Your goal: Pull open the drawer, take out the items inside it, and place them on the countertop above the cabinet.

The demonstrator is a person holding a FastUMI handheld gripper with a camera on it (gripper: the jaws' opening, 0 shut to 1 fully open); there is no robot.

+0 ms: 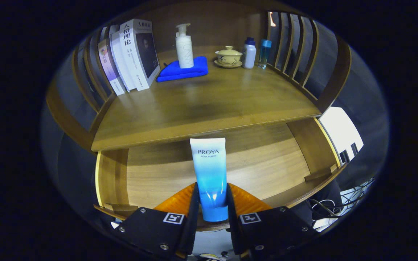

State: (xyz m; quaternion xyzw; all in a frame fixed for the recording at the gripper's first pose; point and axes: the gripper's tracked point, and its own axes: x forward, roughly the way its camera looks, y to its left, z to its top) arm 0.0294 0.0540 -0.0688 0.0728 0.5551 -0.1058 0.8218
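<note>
My gripper [212,197] is shut on a blue-and-white cosmetic tube [209,170], both fingers pressing its lower half. The tube stands upright, cap end down, crimped white end up. It hangs over the pulled-open wooden drawer [151,174], whose bare floor shows beneath and around it. Just beyond the tube's top runs the front edge of the wooden countertop [201,105].
On the countertop, far back: several upright books [131,54] at the left, a white pump bottle [184,45] standing on a folded blue cloth [191,70], a lidded ceramic cup on a saucer [228,57], a white bottle [249,53] and a small blue bottle [264,53]. Slatted wooden rails [296,47] fence both sides.
</note>
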